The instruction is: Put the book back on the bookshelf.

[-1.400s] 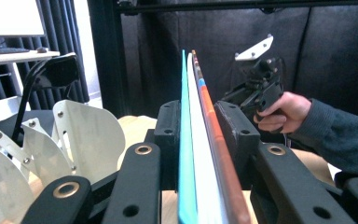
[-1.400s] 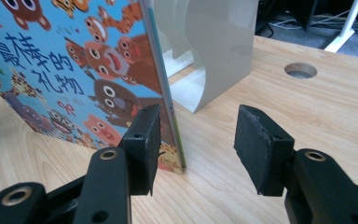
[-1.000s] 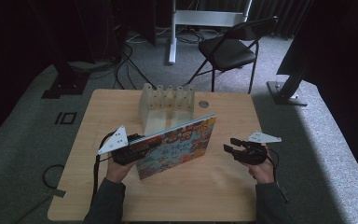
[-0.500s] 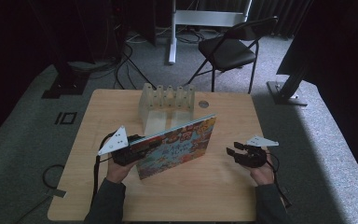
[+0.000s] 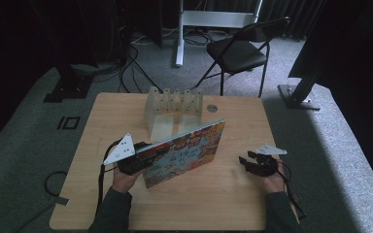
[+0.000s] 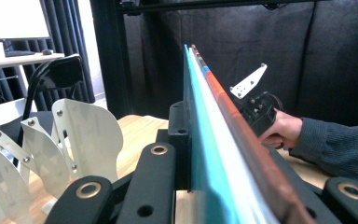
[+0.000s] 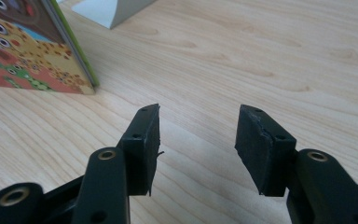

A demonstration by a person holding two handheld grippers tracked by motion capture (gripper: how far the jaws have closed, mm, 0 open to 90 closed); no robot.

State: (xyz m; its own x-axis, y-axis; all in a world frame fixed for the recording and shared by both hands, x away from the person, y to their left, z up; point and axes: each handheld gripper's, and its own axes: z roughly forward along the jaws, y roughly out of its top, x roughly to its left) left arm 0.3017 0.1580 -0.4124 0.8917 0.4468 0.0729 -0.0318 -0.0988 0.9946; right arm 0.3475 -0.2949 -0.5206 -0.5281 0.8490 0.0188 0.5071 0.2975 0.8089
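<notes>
- While the picture book is pinched by its edge in your left gripper, it stands on edge, tilted, on the table, just in front of the white rack; the pickup looks done, the placing does not
- Seen along the left gripper's own jaws, both pads are clamped flat on the book's covers, the teal side against one pad and the brown side against the other, so you have a firm hold
- Behind the book, the rack's slots all look empty, so the book has yet to go between its dividers; that is likely what remains
- Your right gripper sits low over the bare table to the right of the book, well apart from it; its jaws stand apart with nothing between them, and they have just been opening a little
- From the right gripper view the book's lower corner rests on the wood, near but not touching the open jaws
- Next, you probably lift and steer the book back into a slot
</notes>
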